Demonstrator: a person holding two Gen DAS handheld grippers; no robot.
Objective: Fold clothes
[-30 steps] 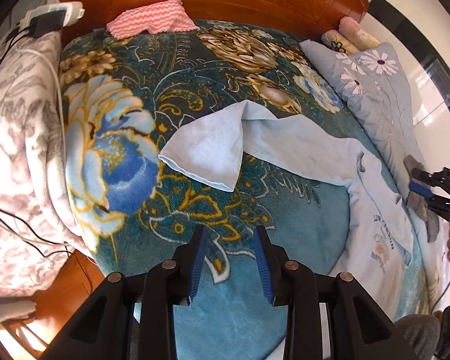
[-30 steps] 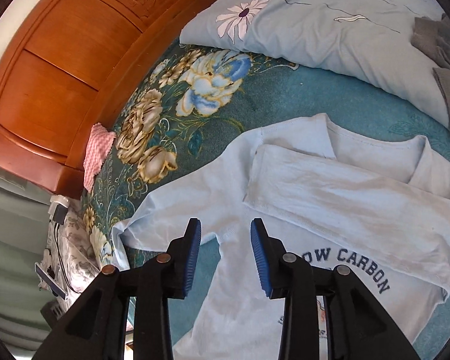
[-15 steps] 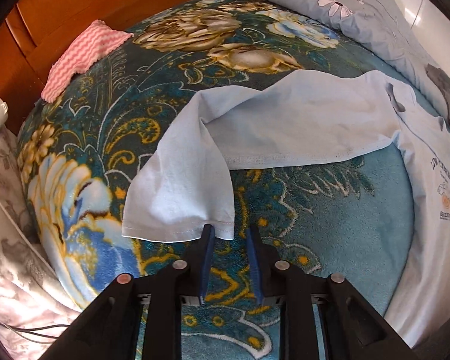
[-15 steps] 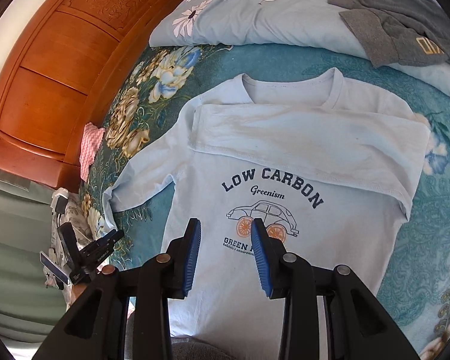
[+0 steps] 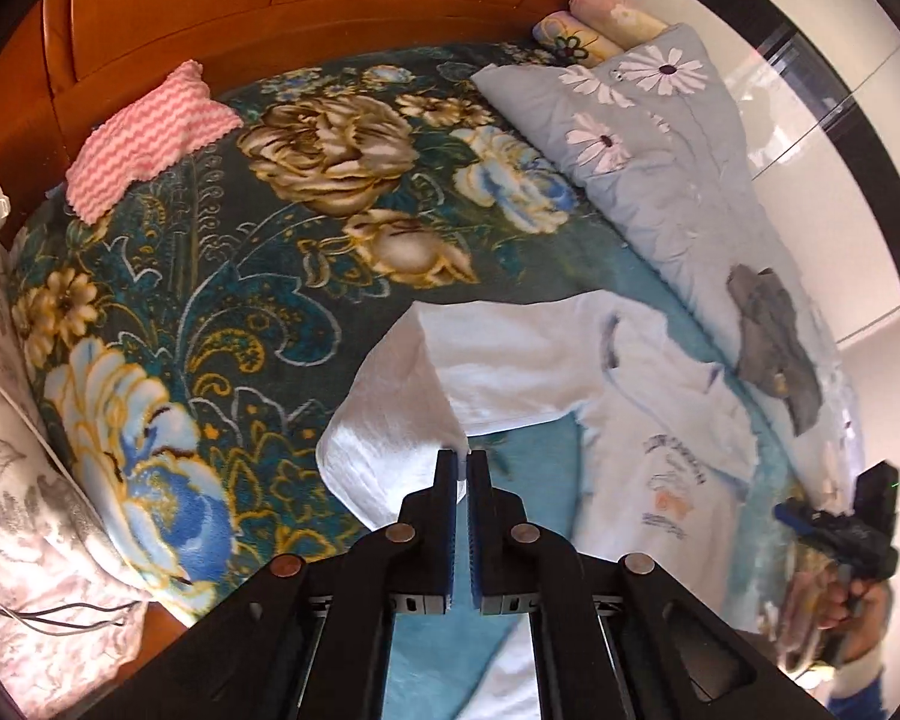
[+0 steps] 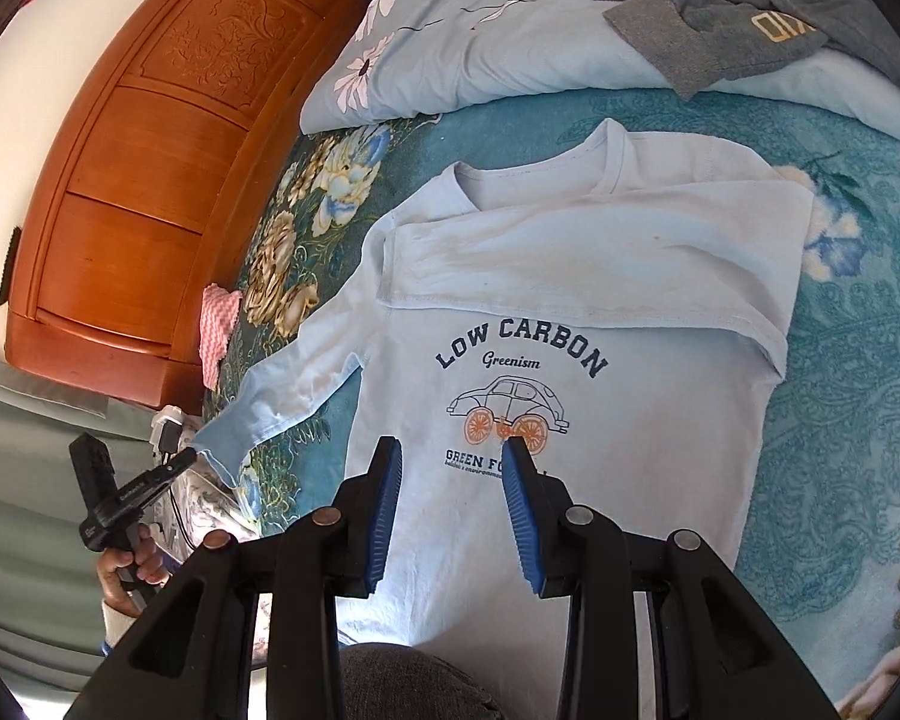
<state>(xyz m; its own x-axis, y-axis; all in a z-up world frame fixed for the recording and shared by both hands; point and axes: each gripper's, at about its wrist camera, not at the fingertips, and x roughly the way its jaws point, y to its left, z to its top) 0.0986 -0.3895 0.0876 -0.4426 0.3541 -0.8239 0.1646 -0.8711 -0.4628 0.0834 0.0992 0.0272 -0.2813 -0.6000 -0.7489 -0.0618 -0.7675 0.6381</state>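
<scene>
Shirt [image 6: 570, 372], pale blue, long-sleeved, lies front-up on floral blanket [image 5: 270, 300]; print reads "LOW CARBON Greenism" over a car with 2 orange wheels. Left gripper [image 5: 461, 474] is pinched together on the cuff of the outstretched sleeve [image 5: 390, 420], cuff lifted off the blanket. Right gripper [image 6: 450, 480] hangs over the lower print, fingers [image 6: 384, 504] apart, holding nothing. Other sleeve [image 6: 600, 264] already folded flat across the chest. Bare blanket lies right of the shirt hem. Grey garment [image 6: 720, 18] rests on daisy quilt [image 5: 660, 180] beyond the collar. Pink zigzag cloth [image 5: 144, 138] sits by wooden headboard [image 6: 150, 180].
</scene>
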